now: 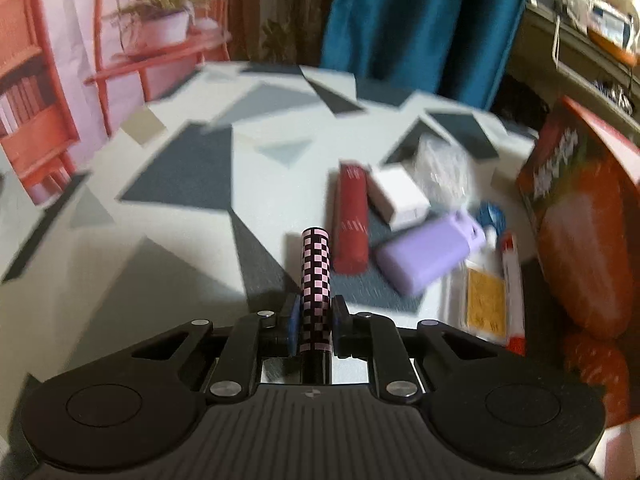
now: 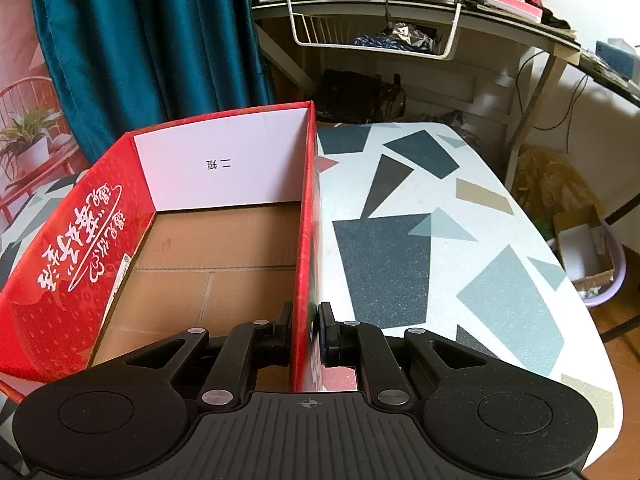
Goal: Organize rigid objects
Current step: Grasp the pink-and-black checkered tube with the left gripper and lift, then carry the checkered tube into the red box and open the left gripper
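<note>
We have a checkered pink and black tube [image 1: 316,280] in our left gripper [image 1: 315,326]. The jaws are squeezed tight on its lower part, and the tube sticks up in the middle of the left picture. It looks lifted off the table [image 1: 120,264], but the picture is blurry, so we cannot be sure.

Just right of it, more things lie in a bunch on the table. There is a dark red tube [image 1: 352,220], a small white box [image 1: 398,196], a purple case [image 1: 428,254], and a clear crinkly bag [image 1: 442,164]. Lower right is a yellow packet [image 1: 486,304] with a red and white stick [image 1: 513,292] beside it. A small blue thing [image 1: 491,216] peeks out behind the purple case.

At the right edge of that picture stands the red box [image 1: 580,216] with strawberries on it.

Our right gripper [image 2: 306,330] pinches the right wall of the same red box [image 2: 68,264], near the bottom middle of the right picture. One jaw is inside and one outside. The brown floor of the box is bare.

So we think the job has only just started. Nothing is in the box yet. The checkered tube may go in first, and the whole bunch is left.
</note>
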`<state>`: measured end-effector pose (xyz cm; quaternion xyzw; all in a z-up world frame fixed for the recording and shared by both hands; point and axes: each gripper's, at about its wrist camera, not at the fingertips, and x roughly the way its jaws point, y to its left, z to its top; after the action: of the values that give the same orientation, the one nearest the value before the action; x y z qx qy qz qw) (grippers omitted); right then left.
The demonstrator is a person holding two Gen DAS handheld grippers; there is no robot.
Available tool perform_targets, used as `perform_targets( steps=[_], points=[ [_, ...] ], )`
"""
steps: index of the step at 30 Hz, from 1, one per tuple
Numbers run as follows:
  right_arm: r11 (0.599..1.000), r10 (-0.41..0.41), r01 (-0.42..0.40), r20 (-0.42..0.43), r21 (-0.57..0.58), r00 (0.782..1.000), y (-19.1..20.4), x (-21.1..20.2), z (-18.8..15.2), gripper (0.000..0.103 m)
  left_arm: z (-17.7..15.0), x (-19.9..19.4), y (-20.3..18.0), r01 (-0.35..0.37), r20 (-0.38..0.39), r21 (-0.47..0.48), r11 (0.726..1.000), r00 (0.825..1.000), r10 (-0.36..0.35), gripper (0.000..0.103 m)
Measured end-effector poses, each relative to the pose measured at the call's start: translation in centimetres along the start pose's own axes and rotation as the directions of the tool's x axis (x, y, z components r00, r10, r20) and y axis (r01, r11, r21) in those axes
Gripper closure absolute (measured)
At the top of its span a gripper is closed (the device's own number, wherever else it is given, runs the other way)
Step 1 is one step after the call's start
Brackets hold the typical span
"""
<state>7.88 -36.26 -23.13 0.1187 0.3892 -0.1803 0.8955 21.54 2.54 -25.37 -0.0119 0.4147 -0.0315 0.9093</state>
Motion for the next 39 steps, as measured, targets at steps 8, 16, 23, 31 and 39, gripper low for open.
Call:
perform_targets(
  steps=[8, 16, 23, 31, 39],
  points=[
    [0.999, -0.004, 0.005, 0.005, -0.049, 1.0, 0.5, 0.0, 0.0, 0.092, 2.6, -1.8, -0.2, 0.016, 0.069, 0.011, 1.0, 0.998, -0.017, 0.086],
    [0.999, 0.029, -0.028, 0.022, -0.024, 0.999, -0.2, 0.0, -0.1, 0.092, 6.0, -4.5, -5.0, 0.146, 0.139, 0.151, 0.978, 0.976, -0.167, 0.086],
    [0.998, 0.056, -0.055, 0.037, -0.025, 0.998, -0.4, 0.4, -0.2, 0.091, 7.4, -5.5, -11.7, 0.258, 0.143, 0.32, 0.912, 0.938, -0.316, 0.086],
    [0.997, 0.069, -0.068, 0.043, -0.023, 0.997, -0.7, 0.7, -0.2, 0.091, 7.5, -4.6, -18.9, 0.328, 0.096, 0.483, 0.811, 0.901, -0.422, 0.086],
    [0.997, 0.072, -0.071, 0.045, -0.016, 0.996, -0.6, 0.7, -0.3, 0.09, 7.7, -1.1, -22.0, 0.318, 0.073, 0.552, 0.771, 0.903, -0.424, 0.086]
  ],
)
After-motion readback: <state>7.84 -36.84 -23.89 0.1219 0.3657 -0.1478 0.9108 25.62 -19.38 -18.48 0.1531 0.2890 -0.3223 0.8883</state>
